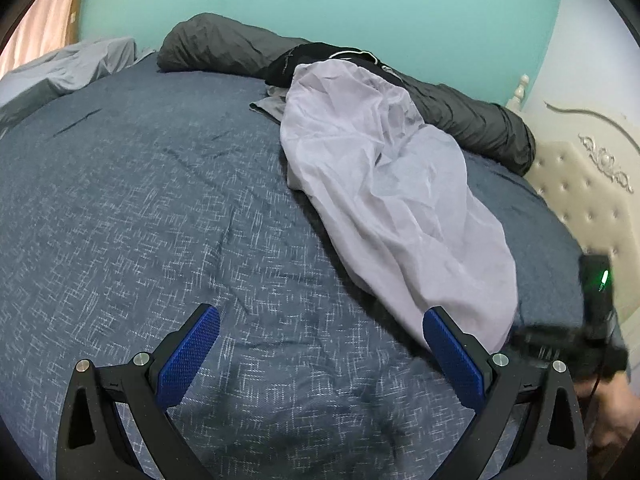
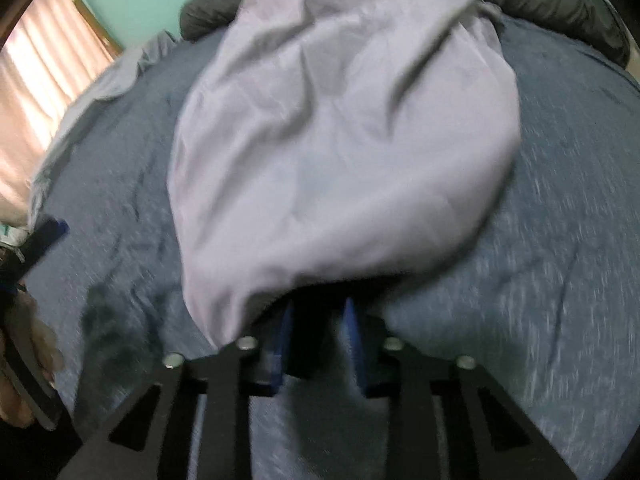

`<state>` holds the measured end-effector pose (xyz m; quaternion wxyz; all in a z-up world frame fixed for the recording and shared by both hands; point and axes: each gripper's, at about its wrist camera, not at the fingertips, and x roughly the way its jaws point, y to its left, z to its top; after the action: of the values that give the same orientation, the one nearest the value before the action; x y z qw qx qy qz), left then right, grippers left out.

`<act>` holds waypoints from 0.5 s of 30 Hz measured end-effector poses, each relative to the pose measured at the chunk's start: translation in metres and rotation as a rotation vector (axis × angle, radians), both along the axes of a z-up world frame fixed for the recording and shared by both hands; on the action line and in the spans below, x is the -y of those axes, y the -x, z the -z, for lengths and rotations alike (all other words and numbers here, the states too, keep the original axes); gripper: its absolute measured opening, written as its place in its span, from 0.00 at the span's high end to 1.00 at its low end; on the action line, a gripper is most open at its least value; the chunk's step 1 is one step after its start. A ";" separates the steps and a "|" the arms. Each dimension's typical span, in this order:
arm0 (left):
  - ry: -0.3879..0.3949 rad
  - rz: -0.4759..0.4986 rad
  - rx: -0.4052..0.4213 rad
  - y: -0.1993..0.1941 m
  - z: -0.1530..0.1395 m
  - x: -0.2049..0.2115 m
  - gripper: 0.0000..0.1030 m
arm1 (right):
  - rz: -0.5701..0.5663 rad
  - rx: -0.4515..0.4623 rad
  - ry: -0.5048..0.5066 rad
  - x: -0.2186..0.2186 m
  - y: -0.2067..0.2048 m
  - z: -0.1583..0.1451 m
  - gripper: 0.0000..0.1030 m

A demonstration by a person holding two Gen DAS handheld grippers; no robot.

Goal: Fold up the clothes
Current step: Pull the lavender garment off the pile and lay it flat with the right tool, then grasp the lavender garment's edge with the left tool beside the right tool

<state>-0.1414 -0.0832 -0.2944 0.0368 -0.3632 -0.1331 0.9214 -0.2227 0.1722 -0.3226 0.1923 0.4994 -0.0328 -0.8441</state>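
Lilac garment [image 1: 384, 200] lies crumpled across the bed [image 1: 140, 220], its near hem toward both tools for gripping. Right tool [image 2: 316, 320] is nearly closed at that hem, grip unclear; left tool [image 1: 320, 344] hangs wide open, empty.

Left tongs [image 1: 320, 354] hang wide open, angled down, nothing between the blue pads [image 1: 188, 356]. Right tongs [image 2: 316, 320] are nearly closed, tips hidden at 12 o'clock, whole view blurry.

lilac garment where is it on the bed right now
In the left wrist view the lilac garment lies crumpled on the blue bedspread, right of centre, its far end against the dark grey roll.
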 end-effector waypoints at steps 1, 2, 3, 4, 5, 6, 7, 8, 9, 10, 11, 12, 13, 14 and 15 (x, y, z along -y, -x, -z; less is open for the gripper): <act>0.000 0.000 0.002 0.001 0.001 0.000 0.00 | 0.002 -0.021 0.012 0.001 0.003 -0.005 0.83; 0.000 0.001 0.004 0.001 0.002 -0.001 0.00 | 0.005 -0.048 0.024 0.004 0.007 -0.012 0.83; 0.000 0.003 0.007 0.002 0.003 -0.001 0.00 | 0.007 -0.070 0.030 0.006 0.012 -0.018 0.83; -0.002 0.006 0.012 0.003 0.004 -0.002 0.00 | 0.006 -0.086 0.038 0.008 0.018 -0.023 0.83; -0.003 0.010 0.018 0.004 0.006 -0.003 0.00 | 0.003 -0.098 0.050 0.010 0.025 -0.028 0.83; -0.004 0.013 0.023 0.005 0.007 -0.004 0.00 | 0.004 -0.110 0.052 0.013 0.031 -0.034 0.83; -0.005 0.016 0.027 0.006 0.009 -0.005 0.00 | 0.008 -0.113 0.049 0.015 0.037 -0.037 0.83; -0.006 0.019 0.031 0.008 0.011 -0.006 0.00 | 0.015 -0.110 0.050 0.017 0.044 -0.040 0.83; -0.011 0.026 0.039 0.010 0.013 -0.008 0.00 | 0.023 -0.107 0.053 0.018 0.052 -0.042 0.83; -0.020 0.033 0.048 0.012 0.015 -0.010 0.00 | 0.028 -0.099 0.061 0.018 0.058 -0.046 0.83; -0.035 0.040 0.060 0.014 0.018 -0.012 0.00 | 0.032 -0.091 0.070 0.017 0.064 -0.050 0.83; -0.051 0.046 0.072 0.016 0.021 -0.014 0.00 | 0.036 -0.083 0.080 0.017 0.071 -0.053 0.83; -0.060 0.052 0.082 0.018 0.023 -0.016 0.00 | 0.036 -0.073 0.082 0.016 0.076 -0.054 0.83; -0.057 0.059 0.085 0.020 0.023 -0.019 0.00 | 0.031 -0.067 0.078 0.014 0.078 -0.053 0.83; -0.053 0.068 0.084 0.020 0.023 -0.023 0.00 | 0.020 -0.067 0.072 0.012 0.080 -0.053 0.83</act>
<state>-0.1618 -0.0600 -0.3172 0.0719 -0.4049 -0.1464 0.8997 -0.3027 0.1602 -0.2697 0.2025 0.4632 -0.0618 -0.8606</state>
